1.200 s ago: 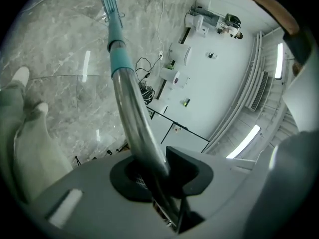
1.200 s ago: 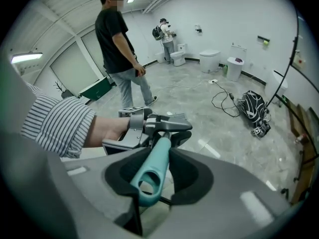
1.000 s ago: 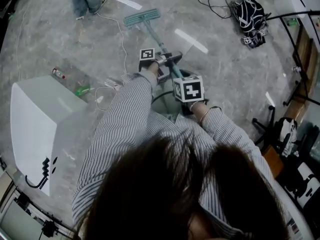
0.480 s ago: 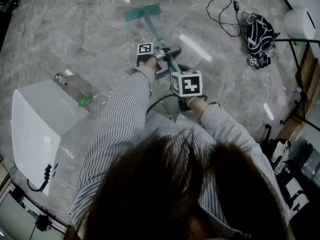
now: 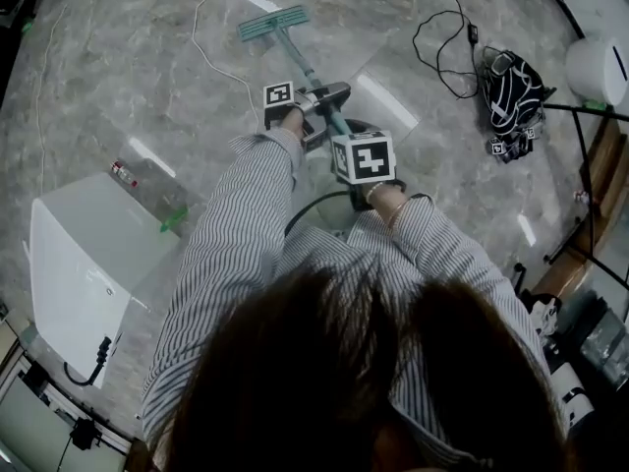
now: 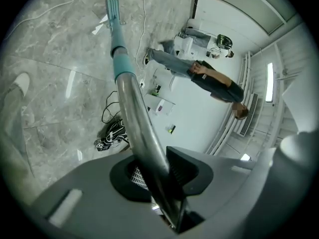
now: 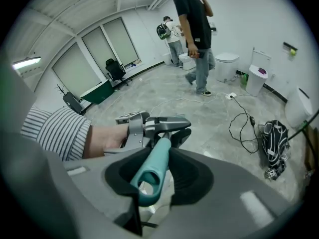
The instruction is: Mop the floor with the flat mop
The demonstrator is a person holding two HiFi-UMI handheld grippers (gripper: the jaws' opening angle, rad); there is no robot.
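The flat mop stands on the grey marble floor, its teal head [image 5: 273, 23] far from me and its handle [image 5: 313, 79] sloping back toward my hands. My left gripper [image 5: 329, 114] is shut on the metal part of the handle [image 6: 137, 118], lower down the pole. In the left gripper view the pole runs from the left gripper [image 6: 162, 178] out to the mop head [image 6: 113, 6]. My right gripper [image 5: 359, 160] is shut on the handle's teal end [image 7: 149, 176], which has a hanging hole. The left gripper [image 7: 159, 126] shows just beyond the right gripper [image 7: 149, 173].
A white box [image 5: 84, 264] stands at the left with a bottle [image 5: 123, 173] beside it. A black-and-white bag [image 5: 513, 87] and a black cable [image 5: 447, 28] lie at the right, a white cable [image 5: 211, 57] at the left of the mop. A person [image 7: 197, 34] stands farther off.
The mop and both grippers have moved forward over the floor. The white box and the bag have slid down the head view, and the legs at the top have left it.
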